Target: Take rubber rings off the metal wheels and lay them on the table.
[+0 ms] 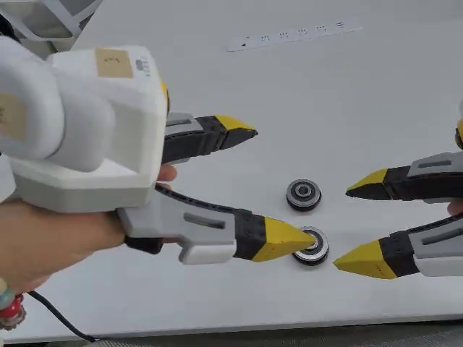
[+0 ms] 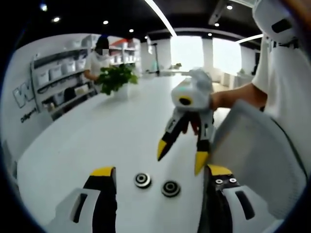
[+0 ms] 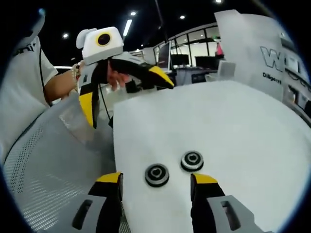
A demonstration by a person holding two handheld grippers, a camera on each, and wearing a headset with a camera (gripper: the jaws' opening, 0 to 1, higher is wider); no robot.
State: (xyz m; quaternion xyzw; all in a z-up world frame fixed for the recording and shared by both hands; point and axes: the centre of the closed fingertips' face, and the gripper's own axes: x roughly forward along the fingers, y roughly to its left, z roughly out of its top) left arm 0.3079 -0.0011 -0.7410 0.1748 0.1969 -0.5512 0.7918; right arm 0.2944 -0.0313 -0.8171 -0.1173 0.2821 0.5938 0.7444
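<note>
Far wheel (image 1: 303, 194), near wheel (image 1: 312, 246), rubber rings (image 1: 289, 194) fitted, on table (image 1: 217, 72), right of centre. Left gripper (image 1: 275, 184) wide open, empty, near jaw tip at near wheel. Right gripper (image 1: 341, 226) wide open, empty, right of wheels.

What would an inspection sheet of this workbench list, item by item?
Surface: smooth white tabletop.
Job's things: two small round metal wheels, far wheel and near wheel, lying flat and apart; black rubber rings look to be on both.
Clutter: white printed strip; green potted plant.
Grippers: left gripper open, off the wheels; right gripper open, facing them, not touching.
Cables: black cable below the left hand.
Surroundings: white shelving, ceiling lights.
</note>
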